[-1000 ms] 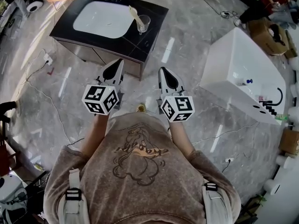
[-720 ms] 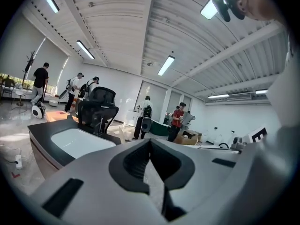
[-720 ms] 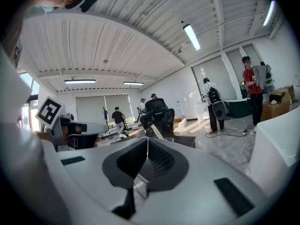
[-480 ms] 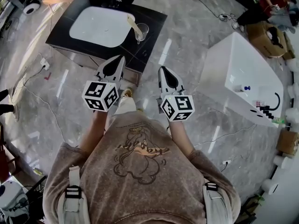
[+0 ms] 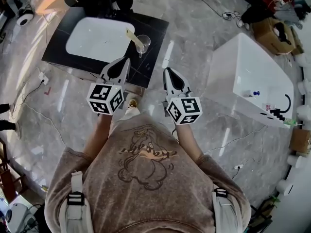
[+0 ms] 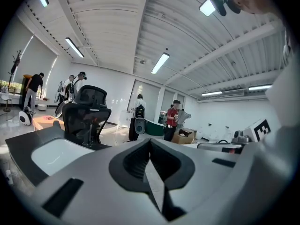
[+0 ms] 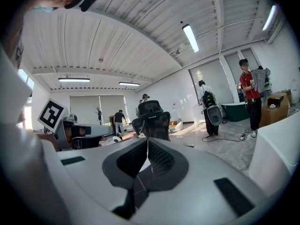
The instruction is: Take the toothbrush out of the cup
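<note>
In the head view a clear cup (image 5: 143,43) stands on the black counter (image 5: 153,25) beside a white basin (image 5: 97,39). A pale toothbrush (image 5: 134,39) leans in it, its top tilted to the left. My left gripper (image 5: 127,59) is shut and empty, its tip just short of the counter's near edge, below the cup. To its right my right gripper (image 5: 166,71) is shut and empty too, over the floor beside the counter. In both gripper views the jaws meet tip to tip, left gripper (image 6: 150,139) and right gripper (image 7: 147,139), and the cup does not show.
A white bathtub (image 5: 250,84) stands on the marble floor at the right, with small items on its rim. A black office chair (image 6: 86,111) sits behind the basin. Cardboard boxes (image 5: 274,30) and cables lie at the far right. Several people stand in the room's far part.
I have walked toward the counter: it and the cup have come nearer to both gripper tips. Both grippers stayed shut and side by side.
</note>
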Action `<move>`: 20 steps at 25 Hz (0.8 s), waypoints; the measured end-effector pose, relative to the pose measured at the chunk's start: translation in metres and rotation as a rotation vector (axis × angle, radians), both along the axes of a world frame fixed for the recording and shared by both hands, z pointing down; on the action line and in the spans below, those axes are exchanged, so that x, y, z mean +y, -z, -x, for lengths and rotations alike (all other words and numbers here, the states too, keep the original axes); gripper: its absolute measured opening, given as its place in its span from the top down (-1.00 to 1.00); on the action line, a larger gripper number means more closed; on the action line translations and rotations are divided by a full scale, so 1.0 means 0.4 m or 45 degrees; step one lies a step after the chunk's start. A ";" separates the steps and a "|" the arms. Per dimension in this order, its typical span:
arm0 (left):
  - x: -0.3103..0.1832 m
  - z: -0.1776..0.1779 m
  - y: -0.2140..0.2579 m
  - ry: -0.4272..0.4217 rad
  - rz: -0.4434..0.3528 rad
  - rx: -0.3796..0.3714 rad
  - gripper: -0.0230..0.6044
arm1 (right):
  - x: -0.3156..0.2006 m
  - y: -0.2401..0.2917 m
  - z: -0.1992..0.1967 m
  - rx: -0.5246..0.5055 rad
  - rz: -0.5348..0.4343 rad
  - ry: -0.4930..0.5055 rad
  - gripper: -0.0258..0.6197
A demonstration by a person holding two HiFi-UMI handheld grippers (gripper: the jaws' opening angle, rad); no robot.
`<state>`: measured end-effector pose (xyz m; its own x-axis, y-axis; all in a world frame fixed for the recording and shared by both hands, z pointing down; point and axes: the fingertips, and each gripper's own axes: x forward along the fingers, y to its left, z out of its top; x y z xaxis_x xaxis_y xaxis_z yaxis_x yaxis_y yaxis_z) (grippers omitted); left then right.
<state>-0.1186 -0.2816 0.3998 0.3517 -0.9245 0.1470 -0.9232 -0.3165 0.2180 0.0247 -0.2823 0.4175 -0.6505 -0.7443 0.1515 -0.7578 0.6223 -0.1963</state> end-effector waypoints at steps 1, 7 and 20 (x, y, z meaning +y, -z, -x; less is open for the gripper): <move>-0.014 0.003 0.001 -0.001 -0.003 -0.009 0.87 | -0.009 -0.002 0.002 0.003 0.002 -0.002 0.86; -0.078 -0.003 -0.008 -0.054 0.001 -0.017 0.87 | -0.061 -0.015 0.014 0.014 0.014 -0.012 0.86; -0.172 -0.003 -0.022 -0.037 -0.043 -0.095 -0.03 | -0.120 -0.031 0.043 0.040 0.043 0.018 0.86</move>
<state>-0.1172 -0.3504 0.4087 0.3678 -0.9189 0.1429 -0.9267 -0.3495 0.1380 0.0073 -0.3304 0.4298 -0.6552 -0.7294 0.1964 -0.7552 0.6262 -0.1937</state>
